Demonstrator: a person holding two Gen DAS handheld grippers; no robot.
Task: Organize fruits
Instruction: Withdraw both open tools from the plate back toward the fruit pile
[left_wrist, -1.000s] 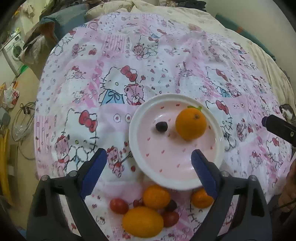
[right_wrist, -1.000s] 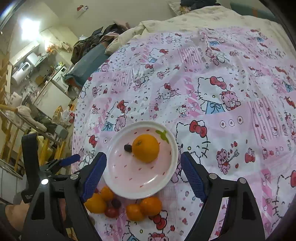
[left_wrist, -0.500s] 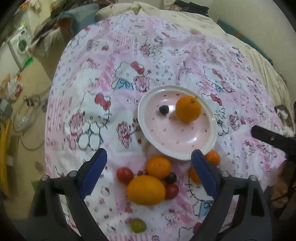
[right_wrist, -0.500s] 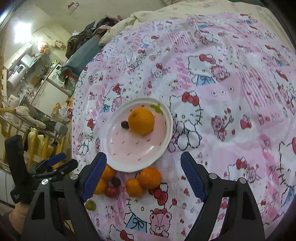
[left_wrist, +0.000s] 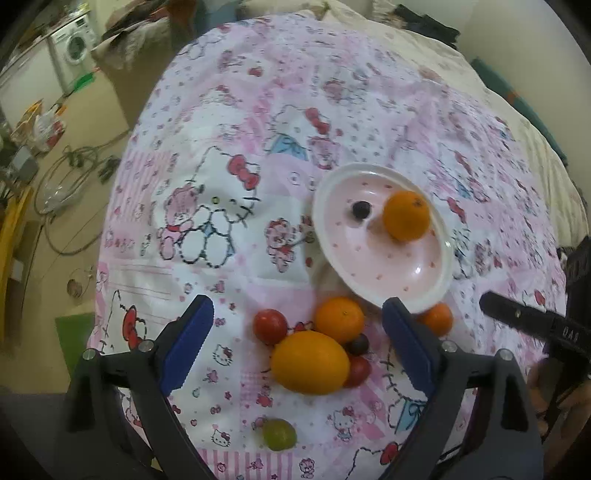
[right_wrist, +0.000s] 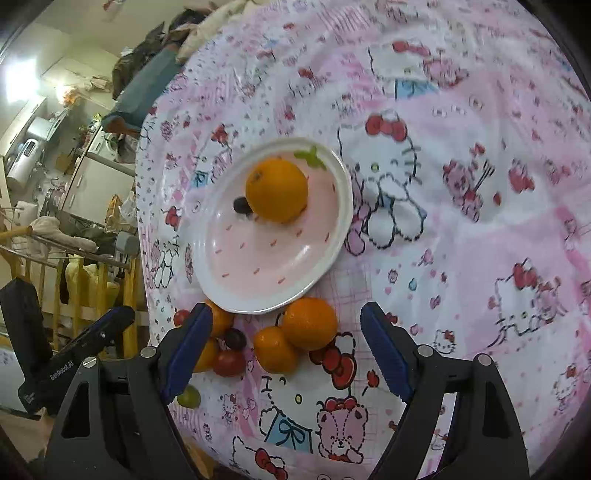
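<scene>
Pink cartoon-print bedding (left_wrist: 229, 155) lies under everything, soft and uneven, and that worries me most. My left tongs (left_wrist: 295, 343) hang wide open and empty, with the loose fruit heap right between and just ahead of their blue pads: a large yellow-orange citrus (left_wrist: 310, 362) nearest, a mandarin (left_wrist: 339, 319) behind it, a cherry tomato (left_wrist: 270, 326) toward the left pad, a dark grape (left_wrist: 357, 343) and a second tomato (left_wrist: 358, 371) tucked against the citrus, and a green grape (left_wrist: 279, 434) lying apart, closer to me. My right tongs (right_wrist: 286, 349) are also spread open and hold nothing; two more mandarins (right_wrist: 308, 323) sit touching each other just ahead of them. Beyond both tools the pink plate (left_wrist: 436, 291) sits tilted on the quilt, already carrying one orange (left_wrist: 406, 215) and a dark grape (left_wrist: 361, 209). As I judge it, most of the sorting is still ahead. The fruits touch one another, so closing on one could nudge its neighbours and send them rolling off the bed edge. Pressing the plate rim while dropping a piece could tip it on the yielding quilt and spill the orange. Squeezing a tomato or grape hard would burst it.
</scene>
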